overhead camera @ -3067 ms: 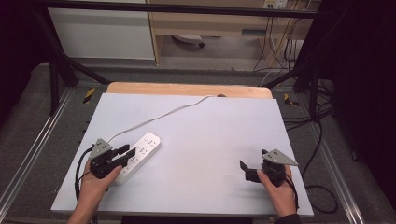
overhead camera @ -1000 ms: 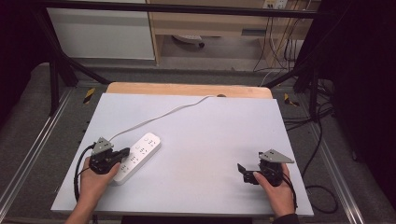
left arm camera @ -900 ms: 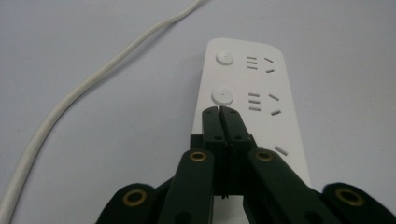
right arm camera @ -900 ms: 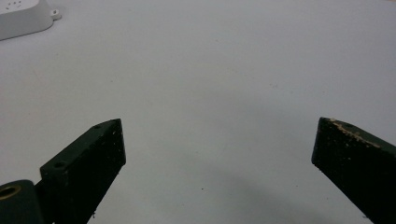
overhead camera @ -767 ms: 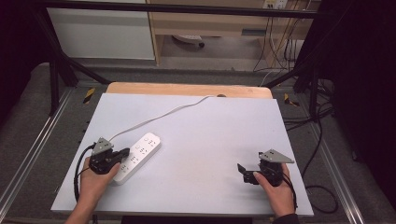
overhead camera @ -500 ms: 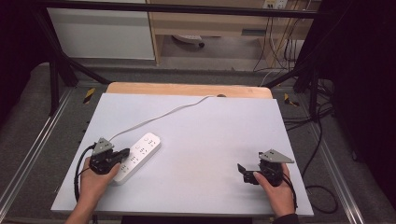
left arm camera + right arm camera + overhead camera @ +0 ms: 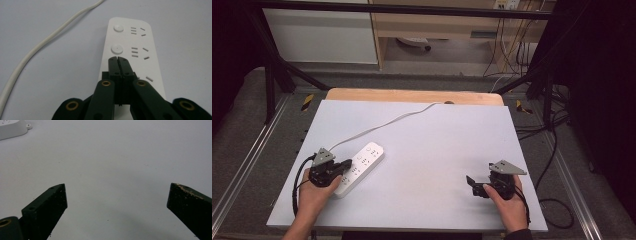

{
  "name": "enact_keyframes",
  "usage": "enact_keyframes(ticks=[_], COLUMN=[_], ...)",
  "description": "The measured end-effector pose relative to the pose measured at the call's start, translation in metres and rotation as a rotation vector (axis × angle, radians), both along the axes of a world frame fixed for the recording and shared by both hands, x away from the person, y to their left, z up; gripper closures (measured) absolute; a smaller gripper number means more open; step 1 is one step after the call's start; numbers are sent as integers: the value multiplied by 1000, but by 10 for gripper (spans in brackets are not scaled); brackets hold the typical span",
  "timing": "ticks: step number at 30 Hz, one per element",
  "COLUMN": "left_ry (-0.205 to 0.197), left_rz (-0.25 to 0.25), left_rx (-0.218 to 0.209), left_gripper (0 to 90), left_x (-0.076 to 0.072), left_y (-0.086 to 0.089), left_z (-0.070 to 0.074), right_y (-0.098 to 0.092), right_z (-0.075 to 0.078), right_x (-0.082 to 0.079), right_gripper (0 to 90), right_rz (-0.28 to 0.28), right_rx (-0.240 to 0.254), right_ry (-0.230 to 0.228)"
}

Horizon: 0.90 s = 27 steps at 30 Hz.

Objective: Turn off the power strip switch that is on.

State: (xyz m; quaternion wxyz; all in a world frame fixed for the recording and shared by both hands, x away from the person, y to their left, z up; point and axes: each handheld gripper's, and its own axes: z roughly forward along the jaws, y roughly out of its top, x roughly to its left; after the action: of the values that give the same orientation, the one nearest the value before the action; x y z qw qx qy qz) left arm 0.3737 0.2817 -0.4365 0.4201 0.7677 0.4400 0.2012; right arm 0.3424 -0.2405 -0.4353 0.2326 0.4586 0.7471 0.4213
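Note:
A white power strip (image 7: 361,166) lies at an angle on the near left of the table, and its white cord (image 7: 387,122) runs to the back edge. My left gripper (image 7: 345,164) is shut with nothing between its jaws, and its tips are over the strip's near end. In the left gripper view the closed tips (image 7: 117,59) sit just short of a round button on the strip (image 7: 125,40), with the cord (image 7: 37,48) curving off to the left. My right gripper (image 7: 473,184) stands open over bare tabletop at the near right. Its own view shows the jaws wide apart (image 7: 117,192) and a corner of the strip (image 7: 12,128).
The pale tabletop (image 7: 437,145) has a wooden strip (image 7: 412,96) along its back edge, where the cord drops through a hole (image 7: 448,103). Metal rails and black frame legs flank the table. Loose cables (image 7: 557,150) lie on the floor to the right.
Since three seconds ago both hands have shifted only slightly. Over the last second nothing has visibly moved.

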Motion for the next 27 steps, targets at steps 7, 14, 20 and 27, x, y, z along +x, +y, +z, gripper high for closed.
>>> enact_keyframes(ticks=[7, 14, 20, 27], left_ry=[4, 4, 8, 11], left_rz=[10, 7, 8, 9], left_rx=[5, 10, 8, 8], left_gripper=[900, 900, 900, 900], left_x=[0, 0, 1, 1], left_y=[2, 1, 2, 1], left_z=[0, 0, 0, 0], right_y=[0, 0, 0, 0], right_z=[0, 0, 0, 0], right_x=[0, 0, 0, 0], right_gripper=[35, 35, 34, 34], right_rz=[4, 4, 3, 3], right_rx=[-3, -4, -6, -7], right_ry=[0, 0, 1, 2])
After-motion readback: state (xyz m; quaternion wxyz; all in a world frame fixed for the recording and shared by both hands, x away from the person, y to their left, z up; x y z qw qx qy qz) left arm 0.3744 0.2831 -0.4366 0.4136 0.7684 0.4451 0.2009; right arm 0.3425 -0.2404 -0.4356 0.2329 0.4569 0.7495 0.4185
